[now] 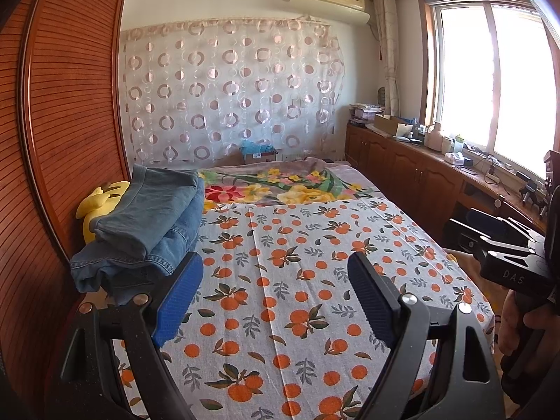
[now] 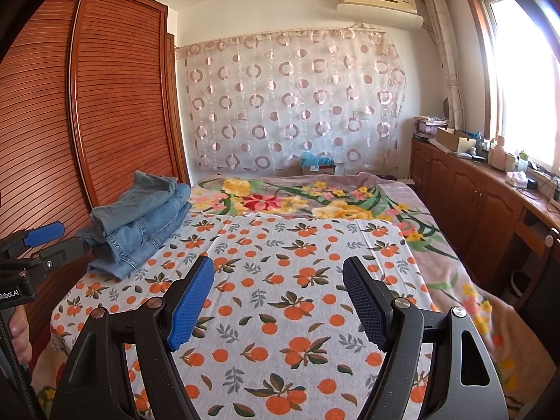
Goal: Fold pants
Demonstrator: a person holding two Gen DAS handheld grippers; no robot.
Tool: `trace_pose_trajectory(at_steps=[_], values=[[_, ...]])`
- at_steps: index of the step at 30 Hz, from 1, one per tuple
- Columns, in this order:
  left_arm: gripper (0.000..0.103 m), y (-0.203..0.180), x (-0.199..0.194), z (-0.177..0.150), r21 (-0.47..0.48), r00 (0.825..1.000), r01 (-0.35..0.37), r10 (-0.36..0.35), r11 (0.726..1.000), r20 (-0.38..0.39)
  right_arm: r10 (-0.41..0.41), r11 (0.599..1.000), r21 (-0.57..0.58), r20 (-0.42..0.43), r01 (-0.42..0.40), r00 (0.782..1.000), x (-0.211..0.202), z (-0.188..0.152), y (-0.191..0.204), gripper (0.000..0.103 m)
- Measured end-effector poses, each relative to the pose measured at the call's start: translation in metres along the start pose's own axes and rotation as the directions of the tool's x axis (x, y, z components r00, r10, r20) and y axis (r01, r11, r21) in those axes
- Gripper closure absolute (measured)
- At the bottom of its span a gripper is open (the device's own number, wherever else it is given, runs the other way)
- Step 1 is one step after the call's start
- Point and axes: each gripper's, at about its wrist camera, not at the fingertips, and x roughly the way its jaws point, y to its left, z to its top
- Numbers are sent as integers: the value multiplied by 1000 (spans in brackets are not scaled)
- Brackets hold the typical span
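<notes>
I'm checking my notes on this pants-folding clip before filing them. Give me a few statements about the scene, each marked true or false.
1. The jeans lie folded in a stack by the wardrobe. True.
2. The right gripper is shut on a pant leg. False: it is open, with only the orange-print sheet beyond it.
3. The left gripper is open and empty. True.
4. A yellow soft toy sits in the middle of the bed. False: it is at the bed's edge, behind the jeans, against the wardrobe.
5. The floral blanket lies beyond the sheet. True.
</notes>
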Motion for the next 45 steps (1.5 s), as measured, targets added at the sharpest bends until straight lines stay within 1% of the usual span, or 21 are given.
trace_pose_trajectory(at_steps=[45], values=[[18,1,-1,-1,-1,1000,-4,4,1000,1,-3,1000,-5,1,3,1000,-2,-6,-2,25]])
